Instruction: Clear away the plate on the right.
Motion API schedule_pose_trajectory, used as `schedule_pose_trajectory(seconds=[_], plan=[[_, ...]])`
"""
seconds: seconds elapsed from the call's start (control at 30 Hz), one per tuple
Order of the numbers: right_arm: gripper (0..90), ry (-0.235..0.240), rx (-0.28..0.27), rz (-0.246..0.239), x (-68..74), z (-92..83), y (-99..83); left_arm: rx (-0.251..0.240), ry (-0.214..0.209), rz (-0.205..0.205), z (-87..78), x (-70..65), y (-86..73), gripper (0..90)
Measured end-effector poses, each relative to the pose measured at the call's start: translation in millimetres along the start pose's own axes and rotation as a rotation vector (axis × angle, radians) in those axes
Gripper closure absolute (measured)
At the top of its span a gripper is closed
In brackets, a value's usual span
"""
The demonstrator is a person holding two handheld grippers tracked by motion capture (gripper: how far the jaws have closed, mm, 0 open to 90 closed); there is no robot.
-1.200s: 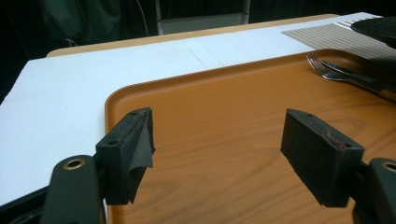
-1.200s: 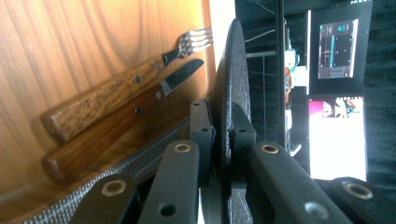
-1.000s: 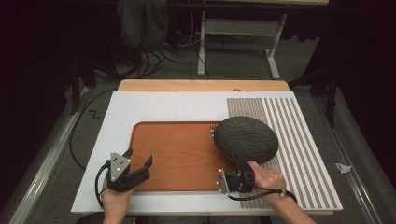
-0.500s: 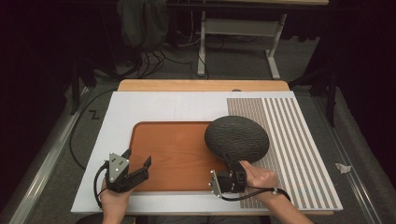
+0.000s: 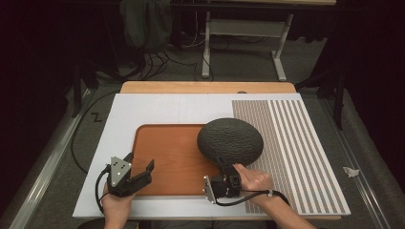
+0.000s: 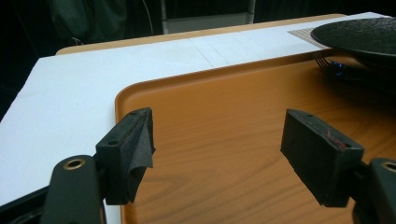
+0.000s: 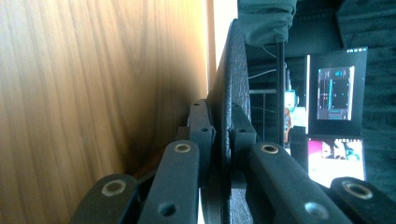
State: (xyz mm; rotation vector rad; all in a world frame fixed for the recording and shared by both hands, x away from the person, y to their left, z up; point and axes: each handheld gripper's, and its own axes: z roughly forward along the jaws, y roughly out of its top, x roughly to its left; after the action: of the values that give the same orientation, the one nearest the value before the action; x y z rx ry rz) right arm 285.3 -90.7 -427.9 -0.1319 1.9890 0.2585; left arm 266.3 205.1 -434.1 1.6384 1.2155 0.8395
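A dim room, cables on the floor behind, and a white-topped table with a striped mat along its right side. At the centre of it all is the dark textured plate, round and black, held by its near rim with its left part over the right edge of the brown tray and the rest reaching toward the striped mat. The right gripper has it: jaws clamped tight on the plate's rim, one pad on each face, and in the right gripper view that rim runs straight up between the two black jaws with the tray's wood grain on one side. The right hand sits just near of the plate, by the tray's near right corner.

Further out from the plate, at the tray's near left corner, the left gripper hovers with jaws wide apart, nothing between them. In the left gripper view its jaws frame bare tray, the plate showing far off at the upper right. The left hand is at the table's near edge.
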Motion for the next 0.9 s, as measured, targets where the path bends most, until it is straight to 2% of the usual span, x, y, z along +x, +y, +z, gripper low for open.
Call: schedule_pose_trajectory(seconds=[0.9], plan=[[86.5, 0.031, -0.073, -0.022, 9.2, 13.0, 35.7, -0.003, 0.017, -0.008, -1.2, 5.2, -0.4, 26.2]])
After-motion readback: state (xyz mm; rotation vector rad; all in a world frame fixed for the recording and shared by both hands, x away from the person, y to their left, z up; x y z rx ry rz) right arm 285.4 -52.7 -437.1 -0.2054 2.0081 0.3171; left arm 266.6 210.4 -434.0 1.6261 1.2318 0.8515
